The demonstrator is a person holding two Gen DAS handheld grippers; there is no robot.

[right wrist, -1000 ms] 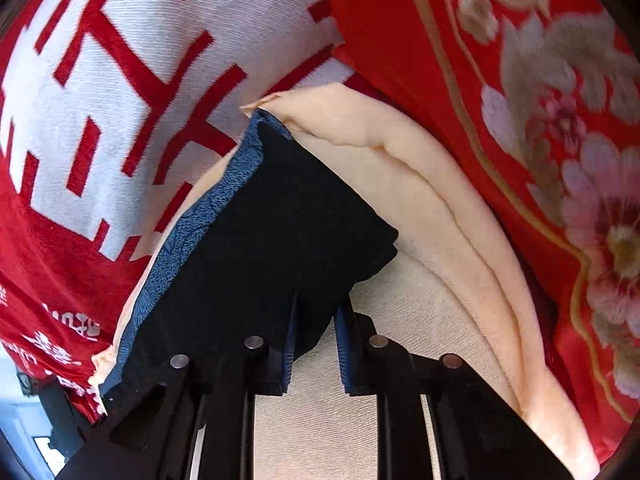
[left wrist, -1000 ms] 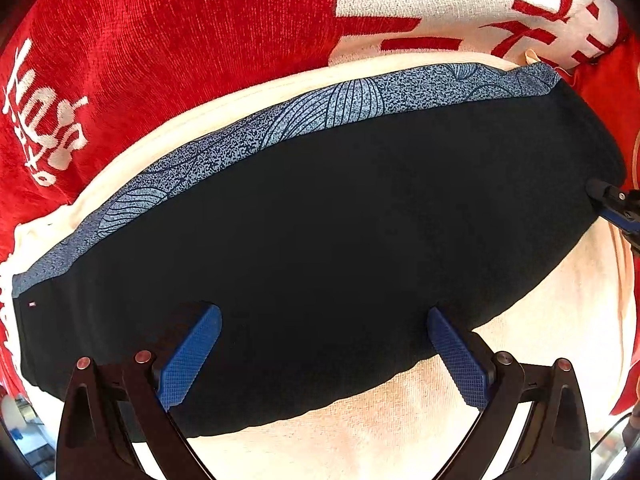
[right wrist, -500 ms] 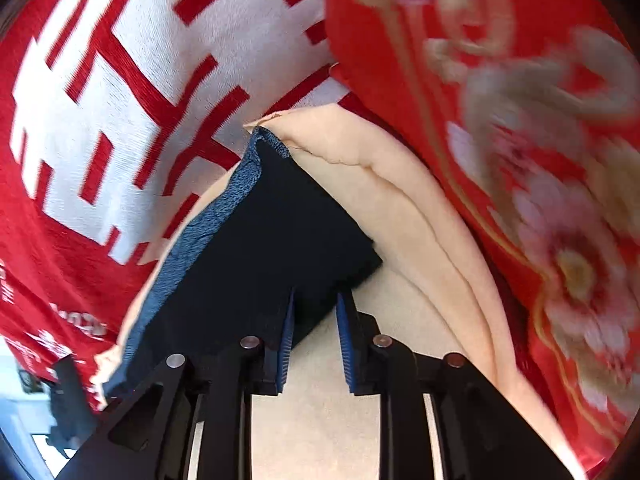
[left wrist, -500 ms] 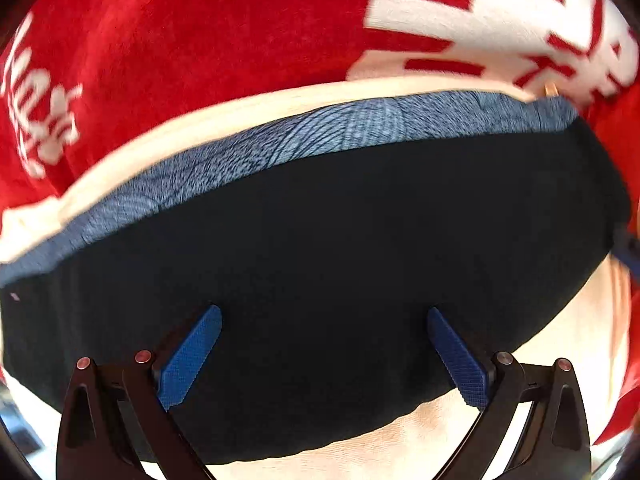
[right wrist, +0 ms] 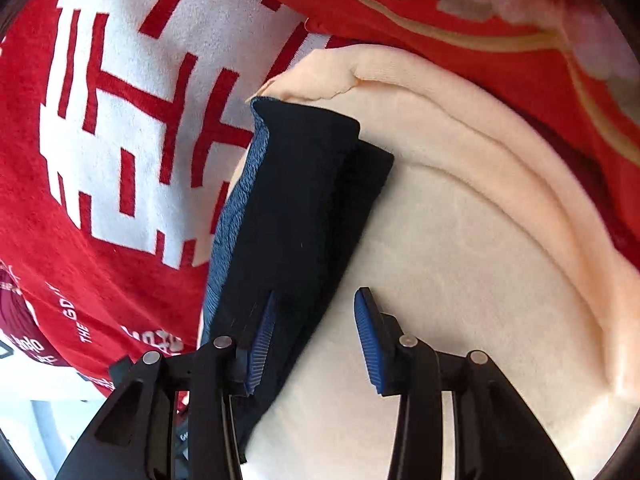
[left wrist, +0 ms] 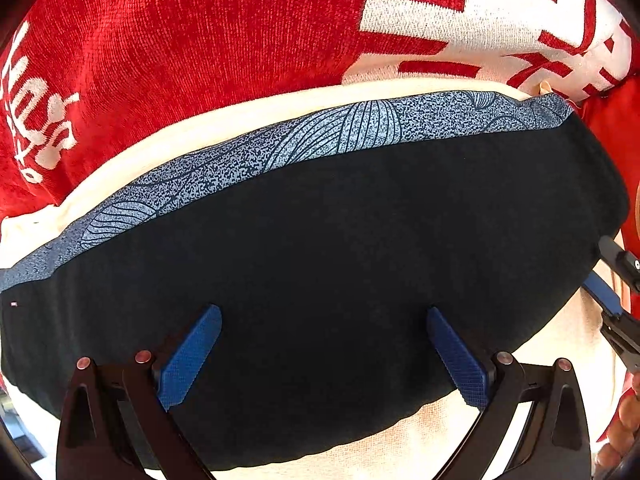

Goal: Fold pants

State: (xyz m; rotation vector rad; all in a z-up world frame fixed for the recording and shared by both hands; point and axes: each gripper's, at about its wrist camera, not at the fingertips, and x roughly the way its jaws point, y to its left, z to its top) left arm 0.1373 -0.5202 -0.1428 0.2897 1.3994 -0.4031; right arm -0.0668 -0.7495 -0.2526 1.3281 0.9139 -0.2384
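Lying folded on a cream towel (left wrist: 420, 436), the dark pants (left wrist: 320, 264), as a long flat band with a blue patterned strip (left wrist: 360, 128) along the far edge. Spreading under and beyond the towel, a red blanket (left wrist: 180, 52) with white characters.

Hovering above the middle of the pants and pointing straight down, the left gripper (left wrist: 324, 354), with jaws standing wide apart and nothing pinched between the blue pads (left wrist: 188, 360).

Working at the right end of the pants (right wrist: 296, 216), the right gripper (right wrist: 310, 340), seen also at the right border of the left wrist view (left wrist: 612, 300). Opening at this moment, its jaws, now at a moderate width; left pad lying against the dark cloth edge, right pad standing free over the towel (right wrist: 460, 272), so no longer pinching the fabric. Showing in layers at that end, the folded cloth.
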